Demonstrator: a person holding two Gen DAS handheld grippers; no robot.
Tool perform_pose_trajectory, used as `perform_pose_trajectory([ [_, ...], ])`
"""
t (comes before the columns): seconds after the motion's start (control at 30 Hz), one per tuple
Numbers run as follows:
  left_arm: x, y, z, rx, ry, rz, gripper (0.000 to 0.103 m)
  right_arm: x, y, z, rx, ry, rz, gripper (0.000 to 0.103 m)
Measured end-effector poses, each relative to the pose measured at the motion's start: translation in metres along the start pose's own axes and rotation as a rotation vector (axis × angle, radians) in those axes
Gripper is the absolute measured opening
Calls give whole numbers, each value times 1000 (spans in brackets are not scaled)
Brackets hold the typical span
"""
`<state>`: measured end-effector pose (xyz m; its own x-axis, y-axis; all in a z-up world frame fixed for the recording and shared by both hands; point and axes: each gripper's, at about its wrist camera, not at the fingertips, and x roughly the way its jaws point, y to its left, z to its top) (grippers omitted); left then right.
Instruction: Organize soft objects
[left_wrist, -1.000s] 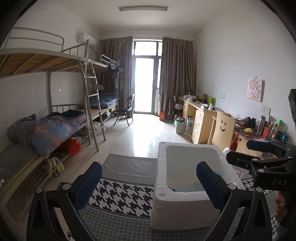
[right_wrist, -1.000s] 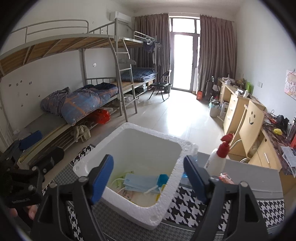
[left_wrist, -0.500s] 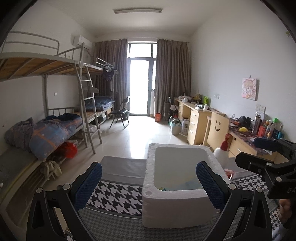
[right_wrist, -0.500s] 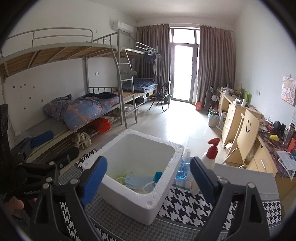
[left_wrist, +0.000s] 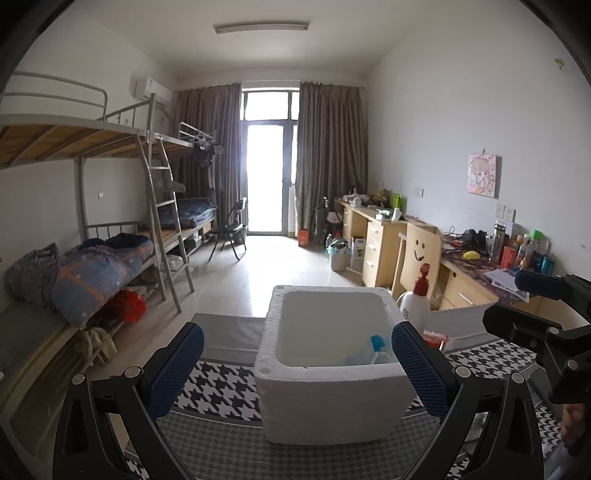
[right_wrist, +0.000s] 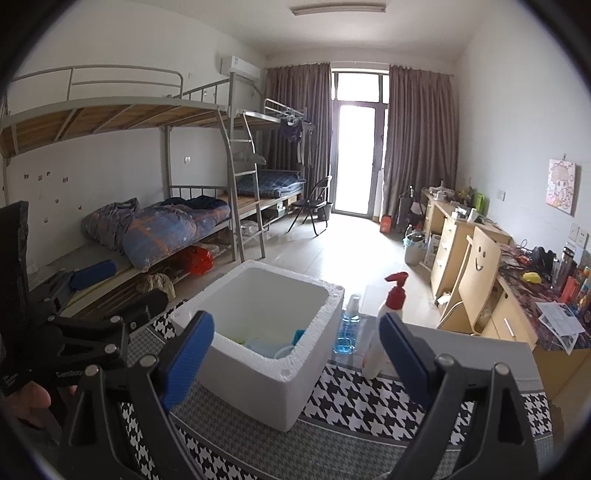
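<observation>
A white foam box (left_wrist: 332, 387) (right_wrist: 273, 373) stands on a houndstooth cloth. Inside it lie pale blue soft items (right_wrist: 266, 345) (left_wrist: 365, 356), partly hidden by its walls. My left gripper (left_wrist: 295, 365) stands open in front of the box, a little back from its near wall, with nothing between the blue pads. My right gripper (right_wrist: 297, 354) is also open and empty, back from the box's near right corner. Each gripper shows at the edge of the other's view: the right one (left_wrist: 543, 306) and the left one (right_wrist: 92, 291).
A white spray bottle with a red head (right_wrist: 384, 325) (left_wrist: 417, 299) and a small blue bottle (right_wrist: 347, 328) stand right of the box. The houndstooth cloth (right_wrist: 369, 398) covers the table. Bunk beds (right_wrist: 166, 221) are on the left, desks (right_wrist: 461, 236) along the right wall.
Both grippers have drawn back from the foam box, which now looks smaller and farther. The right gripper's jaws have spread a little wider. The spray bottle has come into the left view.
</observation>
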<state>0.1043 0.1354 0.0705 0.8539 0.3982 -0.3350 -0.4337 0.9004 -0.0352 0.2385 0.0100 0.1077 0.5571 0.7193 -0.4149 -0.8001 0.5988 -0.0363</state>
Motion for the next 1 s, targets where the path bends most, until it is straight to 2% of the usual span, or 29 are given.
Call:
perform_pose_trajectory([
  [0.37, -17, -22, -6, 30, -8, -56, 102, -33, -10, -18, 9, -30, -52, 93],
  [1.0, -35, -57, -26, 78, 8, -222, 102, -77, -26, -46, 63, -66, -142, 94],
])
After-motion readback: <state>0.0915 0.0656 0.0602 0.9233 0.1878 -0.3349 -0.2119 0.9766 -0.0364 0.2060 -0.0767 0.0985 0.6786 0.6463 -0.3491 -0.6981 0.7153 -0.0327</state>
